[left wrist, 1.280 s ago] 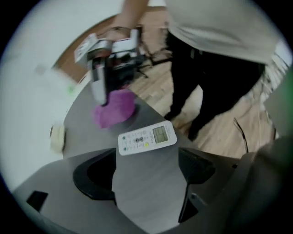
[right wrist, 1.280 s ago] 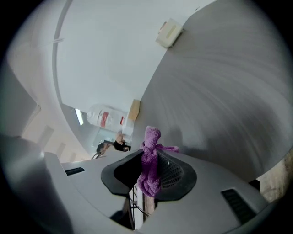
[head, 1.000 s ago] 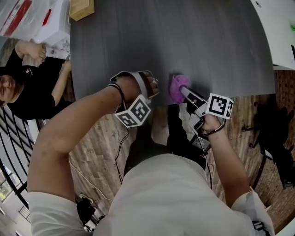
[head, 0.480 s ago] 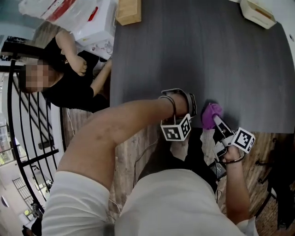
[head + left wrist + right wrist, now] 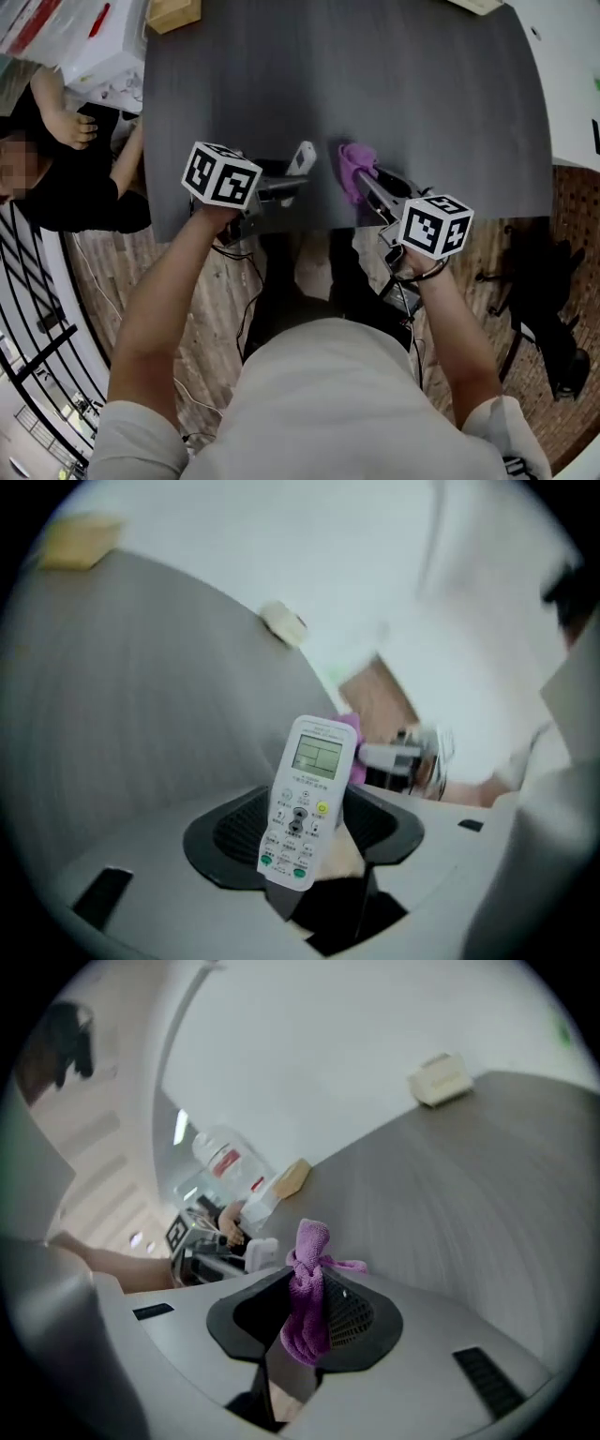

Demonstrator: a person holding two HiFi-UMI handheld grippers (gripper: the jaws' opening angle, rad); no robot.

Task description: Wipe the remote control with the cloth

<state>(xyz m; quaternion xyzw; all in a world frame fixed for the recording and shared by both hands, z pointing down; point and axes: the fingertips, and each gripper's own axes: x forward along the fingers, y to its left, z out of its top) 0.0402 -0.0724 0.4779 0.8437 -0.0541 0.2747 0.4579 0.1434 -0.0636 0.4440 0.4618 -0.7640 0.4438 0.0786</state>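
The left tool (image 5: 286, 180) grips the remote (image 5: 304, 157) by its lower end; its jaws have just been closing and now sit on the remote's two sides. In the left gripper view the remote stands nearly upright between the pads, tilted a little to the right, its screen (image 5: 317, 755) at the top and its buttons towards the camera. The right tool (image 5: 367, 184) is clamped on the purple cloth (image 5: 352, 167), which is bunched into a knot-like wad that sticks up past the jaw tips and hangs down between them. Both tools are held over the near edge of the dark grey bench (image 5: 422, 103), pointing away from the person and slightly towards each other, each with its marker cube (image 5: 220, 174) towards the body. The remote and the cloth are just beside each other; in the head view a narrow strip of bench shows between them. At the bench's far left corner lies a wooden block (image 5: 173, 13), with a white box (image 5: 89, 47) next to it off the bench, and a second person (image 5: 84, 187) sits at the left side
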